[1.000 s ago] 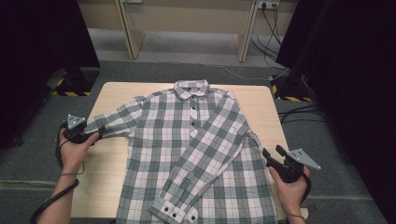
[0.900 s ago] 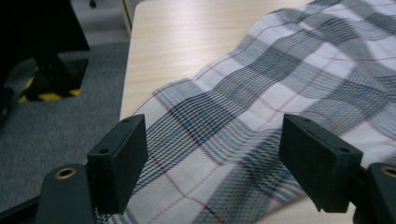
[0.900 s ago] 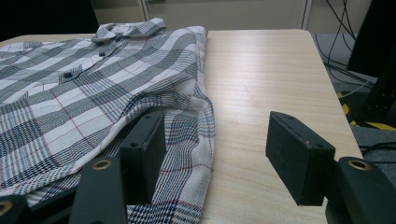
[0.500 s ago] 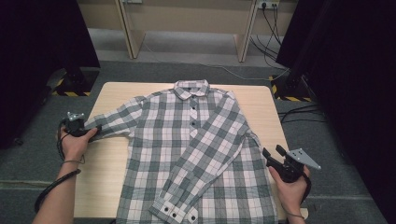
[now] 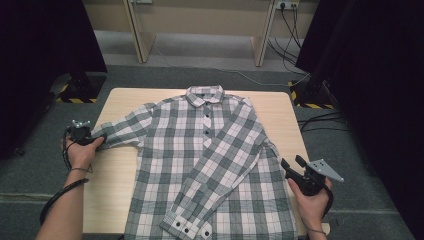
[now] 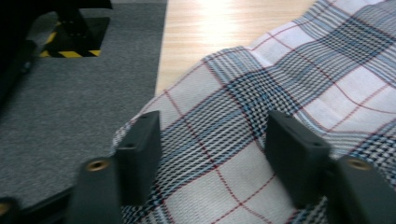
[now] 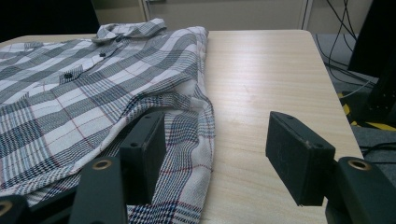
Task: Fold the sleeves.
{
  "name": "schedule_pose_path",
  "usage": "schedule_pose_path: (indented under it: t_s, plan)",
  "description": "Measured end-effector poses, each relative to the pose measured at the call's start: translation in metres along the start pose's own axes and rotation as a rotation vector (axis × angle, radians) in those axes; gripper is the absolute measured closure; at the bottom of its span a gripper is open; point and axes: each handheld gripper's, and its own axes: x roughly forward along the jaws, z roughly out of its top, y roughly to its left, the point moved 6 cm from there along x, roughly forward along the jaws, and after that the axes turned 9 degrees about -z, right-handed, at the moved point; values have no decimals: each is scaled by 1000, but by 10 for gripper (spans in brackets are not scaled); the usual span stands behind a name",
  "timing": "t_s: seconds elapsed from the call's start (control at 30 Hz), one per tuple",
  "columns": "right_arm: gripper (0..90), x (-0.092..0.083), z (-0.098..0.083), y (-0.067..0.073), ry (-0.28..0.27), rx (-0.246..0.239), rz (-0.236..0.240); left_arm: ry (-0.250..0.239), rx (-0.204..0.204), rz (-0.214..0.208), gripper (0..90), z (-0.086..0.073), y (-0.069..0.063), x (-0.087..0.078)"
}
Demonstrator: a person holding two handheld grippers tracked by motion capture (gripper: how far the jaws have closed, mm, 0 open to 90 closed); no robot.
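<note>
Sleeve cuff (image 6: pixel 205 140) of the plaid shirt (image 5: pixel 210 160) lies between the just-closing jaws of my left gripper (image 5: pixel 82 134) at the table's (image 5: pixel 115 170) left edge, its length pointing inward, while my right gripper (image 5: pixel 300 175) waits released beside the hem.

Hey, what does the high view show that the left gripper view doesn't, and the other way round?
The high view alone takes in the whole plaid shirt spread on the table, one sleeve folded across its front, and the right gripper at the shirt's other edge. The left gripper view alone gives the close look: the left gripper has just been closing, with the other sleeve's cuff between its jaws, though the pads do not yet clearly press it. Both show that sleeve, the table's wood and the grey floor.
</note>
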Motion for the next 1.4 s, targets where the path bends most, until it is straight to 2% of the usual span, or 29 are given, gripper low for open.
schedule_pose_path:
  t_s: [0.07, 0.1, 0.13, 0.27, 0.37, 0.47, 0.53, 0.67, 0.7, 0.77, 0.97, 1.17, 1.4]
  plan:
    - [387, 0, 0, 0, 0, -1, 1, 3, -16, 3, 534, 1, -2, 1]
    - [388, 0, 0, 0, 0, 0, 1, 6, -21, -12, 577, 2, -4, 1]
    - [388, 0, 0, 0, 0, 2, 2, 4, -29, -9, 656, 2, -5, 2]
    - [388, 0, 0, 0, -2, 7, 4, 4, -37, -9, 804, 5, -8, 5]
    - [388, 0, 0, -1, -3, 9, 6, -11, -65, -11, 873, 5, -9, 6]
    - [387, 0, 0, -1, -3, 9, 8, -11, -92, -23, 883, 6, -8, 6]
    - [388, 0, 0, -1, -3, 10, 9, -24, -127, -36, 886, 5, -6, 6]
    - [388, 0, 0, -1, 0, 17, 8, -40, -139, -43, 888, 5, -6, 6]
    - [388, 0, 0, -1, -2, 17, 8, -67, -152, -52, 888, 6, -6, 3]
    - [389, 0, 0, -1, -3, 17, 8, -77, -149, -55, 888, 8, -6, 2]
    - [388, 0, 0, -2, -2, 16, 6, -176, -149, -82, 889, 25, -8, -12]
    - [389, 0, 0, -1, 0, 17, 5, -288, -130, -128, 889, 52, -22, -28]
    - [390, 0, 0, -2, -1, 18, 4, -363, -96, -178, 889, 76, -40, -40]
